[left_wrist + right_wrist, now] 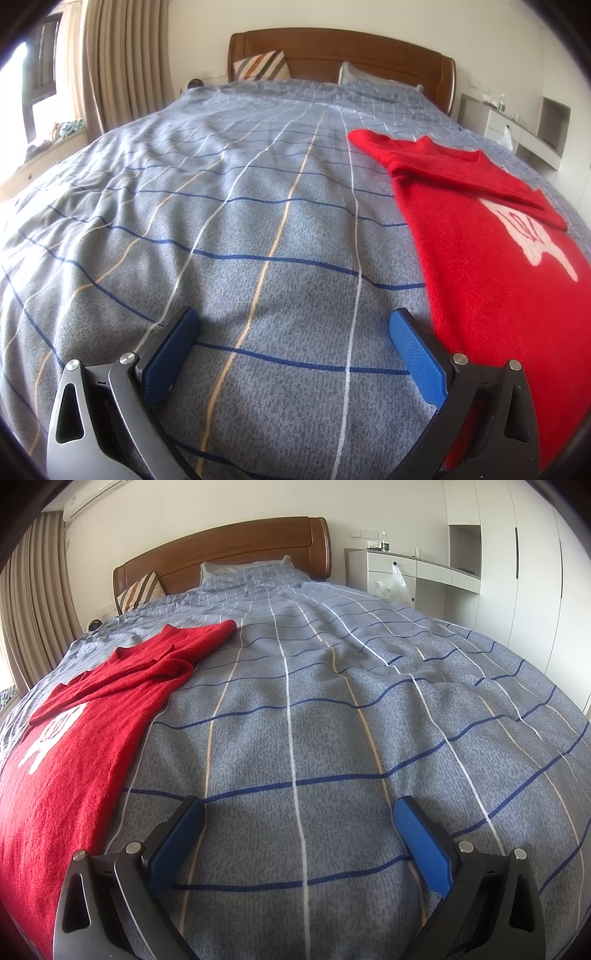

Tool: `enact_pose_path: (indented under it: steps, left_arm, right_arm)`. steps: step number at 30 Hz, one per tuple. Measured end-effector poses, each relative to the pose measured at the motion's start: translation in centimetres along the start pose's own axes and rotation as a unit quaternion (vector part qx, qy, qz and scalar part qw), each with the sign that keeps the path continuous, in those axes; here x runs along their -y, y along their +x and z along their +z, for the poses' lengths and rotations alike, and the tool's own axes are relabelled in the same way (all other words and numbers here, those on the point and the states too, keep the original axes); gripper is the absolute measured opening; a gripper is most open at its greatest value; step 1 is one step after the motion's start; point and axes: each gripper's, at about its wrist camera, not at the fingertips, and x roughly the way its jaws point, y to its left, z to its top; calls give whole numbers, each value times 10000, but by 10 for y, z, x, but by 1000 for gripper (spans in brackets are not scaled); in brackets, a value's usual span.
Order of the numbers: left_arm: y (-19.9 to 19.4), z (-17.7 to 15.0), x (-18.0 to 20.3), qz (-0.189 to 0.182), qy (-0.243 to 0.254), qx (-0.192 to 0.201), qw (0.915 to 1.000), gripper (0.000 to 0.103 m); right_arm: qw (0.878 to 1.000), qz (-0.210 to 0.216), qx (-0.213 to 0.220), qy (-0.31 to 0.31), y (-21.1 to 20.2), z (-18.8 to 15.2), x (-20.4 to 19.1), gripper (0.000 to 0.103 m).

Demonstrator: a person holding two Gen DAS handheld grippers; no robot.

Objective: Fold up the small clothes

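Note:
A red knit sweater (487, 251) with a white print lies flat on the bed, its sleeves folded across the chest. It fills the right side of the left wrist view and the left side of the right wrist view (74, 746). My left gripper (293, 321) is open and empty over the bare cover, just left of the sweater's hem edge. My right gripper (297, 806) is open and empty over the cover, just right of the sweater's other side edge.
The bed has a blue-grey checked cover (221, 221), pillows (262, 66) and a wooden headboard (332, 51). Curtains and a window sill (48, 144) stand to the left. A white desk and wardrobe (517, 572) stand to the right.

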Motion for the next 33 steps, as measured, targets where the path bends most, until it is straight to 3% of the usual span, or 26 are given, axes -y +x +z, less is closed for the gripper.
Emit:
enact_pose_path:
  steps: [33]
  left_arm:
    - [-2,-1,1,14,-1,92,10000,103]
  right_arm:
    - [10000,9,13,10,-1,0,0,101]
